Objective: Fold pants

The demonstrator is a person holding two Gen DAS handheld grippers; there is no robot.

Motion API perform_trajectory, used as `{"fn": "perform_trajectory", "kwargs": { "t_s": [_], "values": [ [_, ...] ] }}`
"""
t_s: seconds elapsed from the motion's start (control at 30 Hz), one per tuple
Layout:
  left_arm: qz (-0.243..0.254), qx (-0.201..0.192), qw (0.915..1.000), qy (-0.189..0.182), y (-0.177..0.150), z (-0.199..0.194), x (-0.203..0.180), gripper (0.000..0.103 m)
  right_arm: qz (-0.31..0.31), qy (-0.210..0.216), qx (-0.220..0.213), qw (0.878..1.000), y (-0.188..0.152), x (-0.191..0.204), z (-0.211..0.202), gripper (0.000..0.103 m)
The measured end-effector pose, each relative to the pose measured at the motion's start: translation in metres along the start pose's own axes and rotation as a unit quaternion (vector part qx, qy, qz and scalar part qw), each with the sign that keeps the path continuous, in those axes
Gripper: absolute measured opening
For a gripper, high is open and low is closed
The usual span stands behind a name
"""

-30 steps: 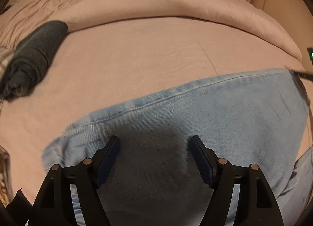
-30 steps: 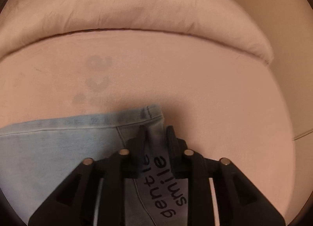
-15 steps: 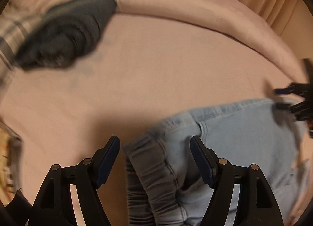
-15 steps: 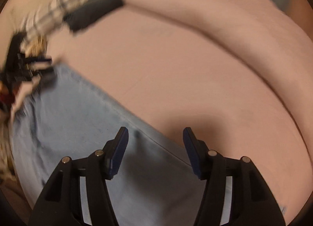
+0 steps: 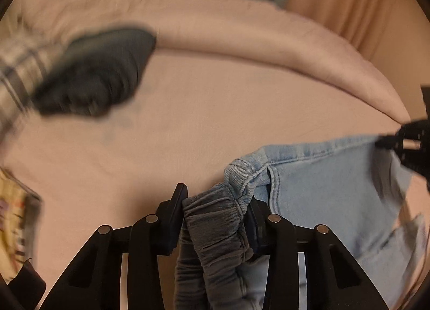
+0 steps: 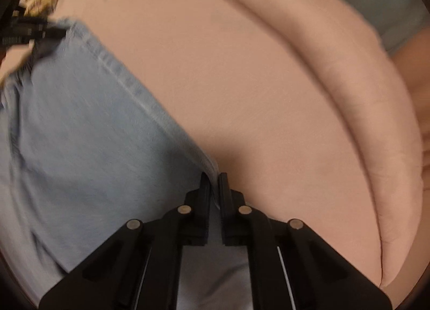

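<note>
1. Left gripper [image 5: 216, 202]: its two fingers are pressed onto the bunched elastic waistband [image 5: 215, 226] of the pants [image 5: 330, 175]. The gathered cloth fills the gap between the pads, a hold that probably serves to anchor one end of the garment.
2. Right gripper [image 6: 212, 183]: the fingers stand almost together, pinching a thin edge of light-blue denim. Taking the edge rather than the middle of the panel lets the cloth hang or draw flat between the two holds.
3. Pants: light-blue denim, spread over the pink bed sheet [image 5: 188, 127], stretching from one gripper to the other. In the left wrist view the right gripper appears at the far right edge, at the garment's other end (blurred, so the exact contact cannot be read there).
4. Judgement: with both ends clamped, the step in hand appears to be carrying one end toward the other to lay a fold; the fold itself is not yet made.
5. Surroundings: a rolled pink duvet [image 5: 242, 22] lies along the far side of the bed; a dark grey garment [image 5: 94, 73] and a plaid cloth [image 5: 18, 76] lie well apart from the pants, leaving bare sheet for the fold.
</note>
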State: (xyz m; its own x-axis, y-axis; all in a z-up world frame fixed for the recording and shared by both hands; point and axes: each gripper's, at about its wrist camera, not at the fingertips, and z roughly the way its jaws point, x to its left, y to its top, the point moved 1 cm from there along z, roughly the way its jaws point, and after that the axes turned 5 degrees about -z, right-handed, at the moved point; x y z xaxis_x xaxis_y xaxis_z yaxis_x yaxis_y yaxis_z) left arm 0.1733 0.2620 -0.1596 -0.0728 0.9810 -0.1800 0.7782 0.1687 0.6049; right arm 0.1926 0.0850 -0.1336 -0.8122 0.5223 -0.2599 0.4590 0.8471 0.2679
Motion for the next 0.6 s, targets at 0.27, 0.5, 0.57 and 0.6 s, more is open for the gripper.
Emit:
{"fn": "perform_trajectory", "kwargs": {
  "t_s": [0.27, 0.5, 0.57, 0.6],
  "values": [
    [0.112, -0.105, 0.9881, -0.012, -0.031, -0.086, -0.024, 0.04, 0.018, -0.072, -0.129, 0.989, -0.046, 0.05, -0.13, 0.006],
    [0.18, -0.139, 0.9737, -0.002, -0.077, -0.116, -0.035, 0.041, -0.049, -0.111, -0.165, 0.979, -0.137, 0.105, -0.164, 0.006],
    [0.189, -0.121, 0.9745, -0.004, -0.097, -0.119, -0.03, 0.041, -0.064, -0.097, -0.157, 0.981, -0.162, 0.121, -0.167, 0.006],
    [0.193, -0.113, 0.9746, -0.003, -0.107, -0.12, -0.028, 0.042, -0.073, -0.081, -0.151, 0.983, -0.174, 0.13, -0.168, 0.006]
  ]
}}
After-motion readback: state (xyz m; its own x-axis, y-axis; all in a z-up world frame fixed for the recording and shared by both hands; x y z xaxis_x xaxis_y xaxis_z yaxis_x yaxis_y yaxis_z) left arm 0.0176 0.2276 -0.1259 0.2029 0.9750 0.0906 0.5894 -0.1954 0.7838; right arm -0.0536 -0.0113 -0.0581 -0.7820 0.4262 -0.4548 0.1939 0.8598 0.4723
